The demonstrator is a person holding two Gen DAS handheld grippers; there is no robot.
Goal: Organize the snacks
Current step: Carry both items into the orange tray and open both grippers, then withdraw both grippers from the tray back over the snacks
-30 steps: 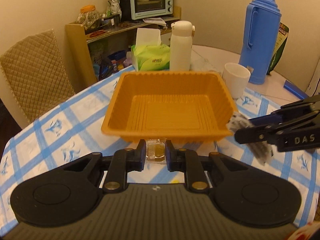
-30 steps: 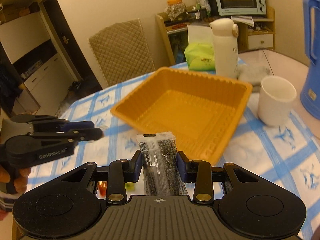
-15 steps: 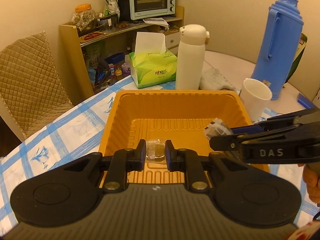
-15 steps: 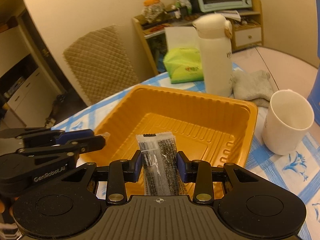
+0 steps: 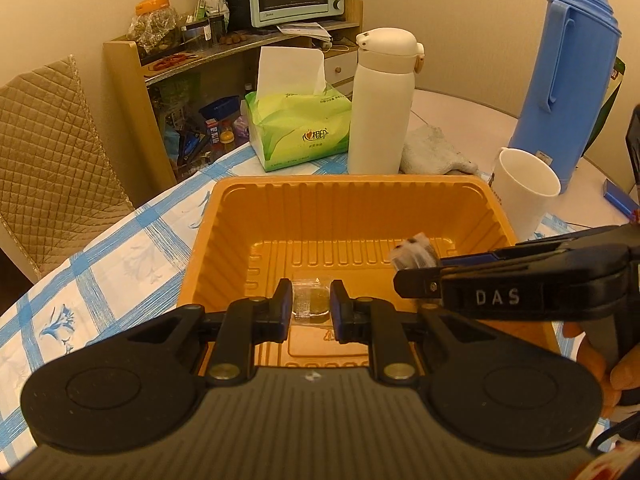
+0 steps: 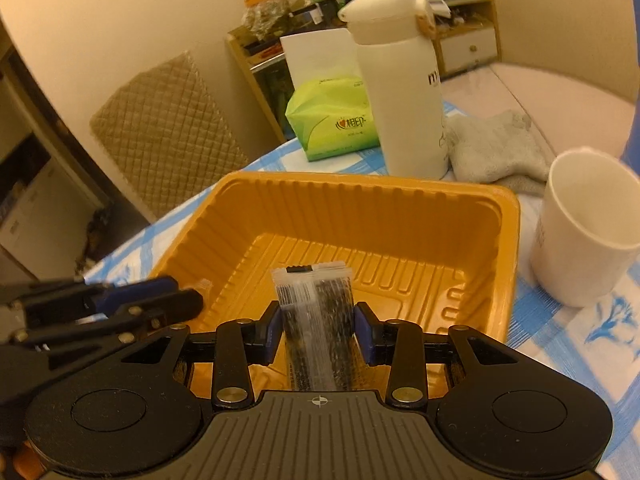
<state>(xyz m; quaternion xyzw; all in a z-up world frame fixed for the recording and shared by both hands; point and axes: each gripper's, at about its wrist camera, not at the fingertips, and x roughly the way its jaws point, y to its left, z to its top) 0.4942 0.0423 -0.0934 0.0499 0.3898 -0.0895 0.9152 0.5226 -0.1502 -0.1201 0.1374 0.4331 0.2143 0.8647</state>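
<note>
Orange ribbed plastic forms the tray (image 5: 352, 204), bare inside, on a blue-checked worktop (image 5: 120, 248). Left tongs (image 5: 310, 304) are clamped on a small clear packet (image 5: 308, 300) with a round greenish sweet, hanging above the tray floor at about 6 o'clock. Right tongs (image 6: 316, 328), entering the left view from 3 o'clock, are opening around a long clear sachet (image 6: 316, 312) of dark seeds with a black top strip; it stands between the pads, over the floor's near right side. Judged from this, letting go works best low and level, one packet at a time, with each pair of tongs drawn straight back, so the two snacks land side by side and well apart.
</note>
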